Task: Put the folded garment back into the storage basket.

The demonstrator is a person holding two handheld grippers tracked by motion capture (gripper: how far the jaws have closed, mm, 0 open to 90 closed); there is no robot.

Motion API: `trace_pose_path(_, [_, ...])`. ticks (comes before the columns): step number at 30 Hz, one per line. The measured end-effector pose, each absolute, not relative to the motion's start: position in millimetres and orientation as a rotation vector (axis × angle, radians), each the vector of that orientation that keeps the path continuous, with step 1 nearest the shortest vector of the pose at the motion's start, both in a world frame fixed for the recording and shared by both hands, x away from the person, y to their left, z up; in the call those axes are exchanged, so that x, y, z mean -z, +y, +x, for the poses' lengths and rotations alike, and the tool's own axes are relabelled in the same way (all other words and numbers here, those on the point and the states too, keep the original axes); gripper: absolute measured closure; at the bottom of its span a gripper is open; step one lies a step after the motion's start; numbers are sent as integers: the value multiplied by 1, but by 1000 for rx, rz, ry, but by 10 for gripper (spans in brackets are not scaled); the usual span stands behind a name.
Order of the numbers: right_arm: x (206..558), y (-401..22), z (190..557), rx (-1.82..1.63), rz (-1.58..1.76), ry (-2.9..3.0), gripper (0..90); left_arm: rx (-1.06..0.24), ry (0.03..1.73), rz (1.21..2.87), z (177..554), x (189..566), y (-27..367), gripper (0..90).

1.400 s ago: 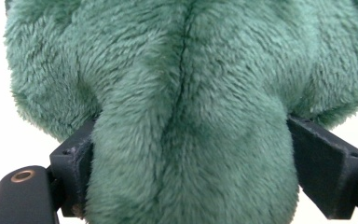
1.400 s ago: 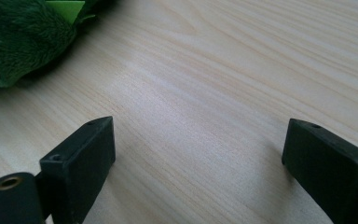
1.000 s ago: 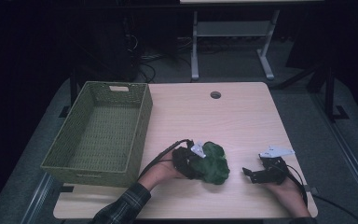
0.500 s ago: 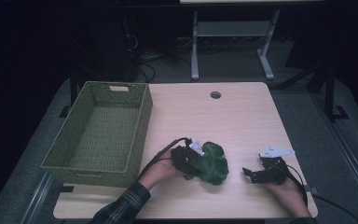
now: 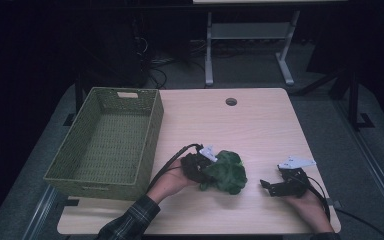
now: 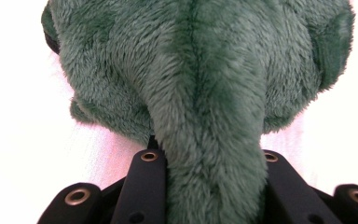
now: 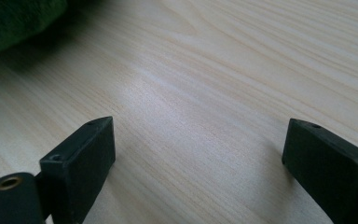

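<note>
A dark green plush toy [image 5: 228,173] lies on the wooden table [image 5: 240,125], near its front edge. My left gripper [image 5: 209,169] comes at it from the left. Its jaws have just been closing, and in the left gripper view a fold of the plush toy [image 6: 200,70] is pinched between them, with the left gripper [image 6: 209,161] shut on it. My right gripper [image 5: 267,187] rests low over the table to the toy's right and stands apart from it. Bare wood shows between the open jaws of the right gripper [image 7: 198,140], and the plush toy [image 7: 14,18] is at the upper left.
An empty green woven basket [image 5: 152,135] stands on the table's left side. A round cable hole [image 5: 231,102] is at the table's far middle. Cables trail from both grippers toward the front edge. A desk frame [image 5: 245,45] stands on the floor beyond the table.
The left gripper's jaws have drawn in on the plush toy's left edge. The toy and the right gripper stay where they were.
</note>
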State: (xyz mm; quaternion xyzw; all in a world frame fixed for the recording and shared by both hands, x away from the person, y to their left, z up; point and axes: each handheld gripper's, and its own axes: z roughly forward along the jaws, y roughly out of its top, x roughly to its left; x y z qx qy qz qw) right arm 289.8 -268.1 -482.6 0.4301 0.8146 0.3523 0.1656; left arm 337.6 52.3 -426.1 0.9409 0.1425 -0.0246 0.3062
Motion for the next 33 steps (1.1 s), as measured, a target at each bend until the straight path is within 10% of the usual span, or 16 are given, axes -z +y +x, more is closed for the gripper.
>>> trace_pose_path(33, [483, -268, 290, -1001, 1218, 2324, 92, -69, 518, 2397, 346, 336, 113, 736])
